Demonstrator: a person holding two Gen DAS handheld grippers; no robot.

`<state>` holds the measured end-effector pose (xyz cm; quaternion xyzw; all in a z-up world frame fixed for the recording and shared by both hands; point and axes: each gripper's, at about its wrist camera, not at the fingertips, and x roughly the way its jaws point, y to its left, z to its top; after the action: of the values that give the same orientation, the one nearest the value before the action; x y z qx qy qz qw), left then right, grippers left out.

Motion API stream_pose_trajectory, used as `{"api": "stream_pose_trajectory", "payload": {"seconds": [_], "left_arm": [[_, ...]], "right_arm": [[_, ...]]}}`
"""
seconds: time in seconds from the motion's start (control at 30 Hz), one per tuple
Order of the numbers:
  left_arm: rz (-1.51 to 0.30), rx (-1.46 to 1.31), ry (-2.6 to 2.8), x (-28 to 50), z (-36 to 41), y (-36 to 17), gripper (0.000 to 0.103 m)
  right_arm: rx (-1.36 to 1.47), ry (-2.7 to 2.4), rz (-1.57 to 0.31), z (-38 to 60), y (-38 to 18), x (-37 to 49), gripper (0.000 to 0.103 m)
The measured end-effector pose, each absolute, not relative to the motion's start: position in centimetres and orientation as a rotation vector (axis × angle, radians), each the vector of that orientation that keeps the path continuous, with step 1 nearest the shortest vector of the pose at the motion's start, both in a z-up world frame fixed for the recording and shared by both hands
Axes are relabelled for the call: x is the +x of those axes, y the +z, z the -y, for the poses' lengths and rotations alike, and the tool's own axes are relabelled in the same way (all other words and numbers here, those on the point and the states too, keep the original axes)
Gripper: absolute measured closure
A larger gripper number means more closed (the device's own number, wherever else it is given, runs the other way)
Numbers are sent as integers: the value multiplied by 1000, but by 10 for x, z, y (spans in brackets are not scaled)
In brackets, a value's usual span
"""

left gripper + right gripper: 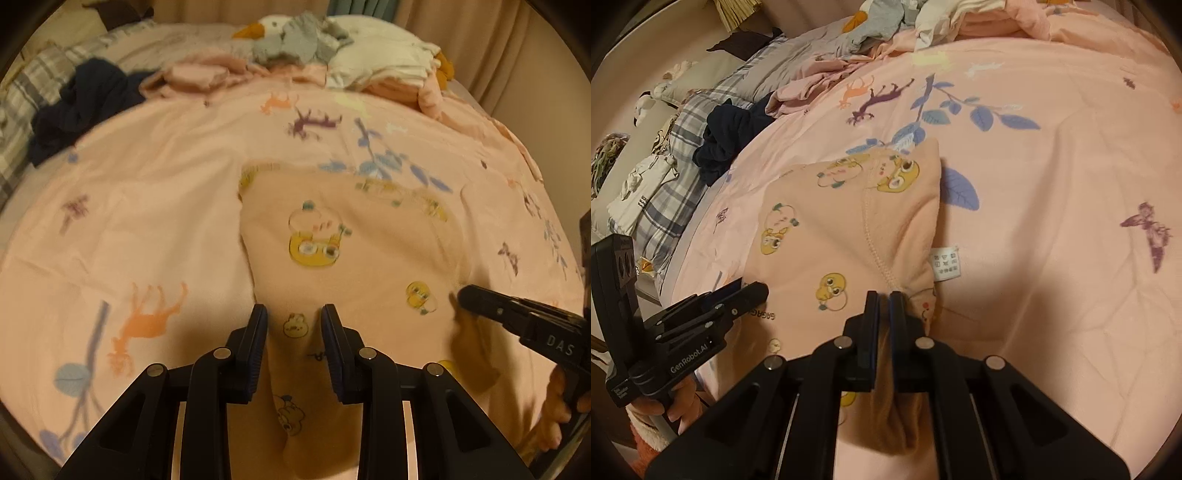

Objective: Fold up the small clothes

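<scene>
We had the small peach garment [332,236] with cartoon prints lying on the pink bed quilt [147,206], its near edge lifted by both tools. Left hand-held gripper [294,314] was clenched on a bunched fold of that garment, fabric filling the gap between its pads; the left view was motion-blurred, so print detail was soft there. Right hand-held gripper [885,295] was pinched nearly closed on the garment's seam end, cloth hanging down between the fingers. Only the right view showed the stitched seam [873,243] running up the fabric and the white care label [946,263] at the garment's right edge, plus the plaid bedding [683,147] along the left. Only the left view showed the plush duck [266,27] and grey clothes [299,42] piled at the far end in full. The dark navy garment [85,103] appeared in both. Each view caught the other gripper side-on, with fingers [557,410] of the person's hand on the handle.
</scene>
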<state>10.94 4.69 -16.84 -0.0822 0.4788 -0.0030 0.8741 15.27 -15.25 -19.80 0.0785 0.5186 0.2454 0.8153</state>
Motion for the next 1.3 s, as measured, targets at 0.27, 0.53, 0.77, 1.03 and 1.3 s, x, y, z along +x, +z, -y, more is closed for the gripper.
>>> {"api": "stream_pose_trajectory", "payload": {"seconds": [0.27,0.53,0.77,1.03,1.3], "left_arm": [[-809,-148,5,67,-42,-86,72],[-668,-53,148,35,-24,-36,72],[-664,-26,124,30,-10,-22,65],[-700,-74,21,25,-4,-28,19],[-688,-98,-50,24,-3,-34,4]], "right_arm": [[159,506,-959,170,-126,123,93],[102,447,-777,183,-65,78,92],[82,410,-738,191,-44,61,89],[141,323,-765,203,-51,54,23],[129,314,-849,198,-65,57,5]]}}
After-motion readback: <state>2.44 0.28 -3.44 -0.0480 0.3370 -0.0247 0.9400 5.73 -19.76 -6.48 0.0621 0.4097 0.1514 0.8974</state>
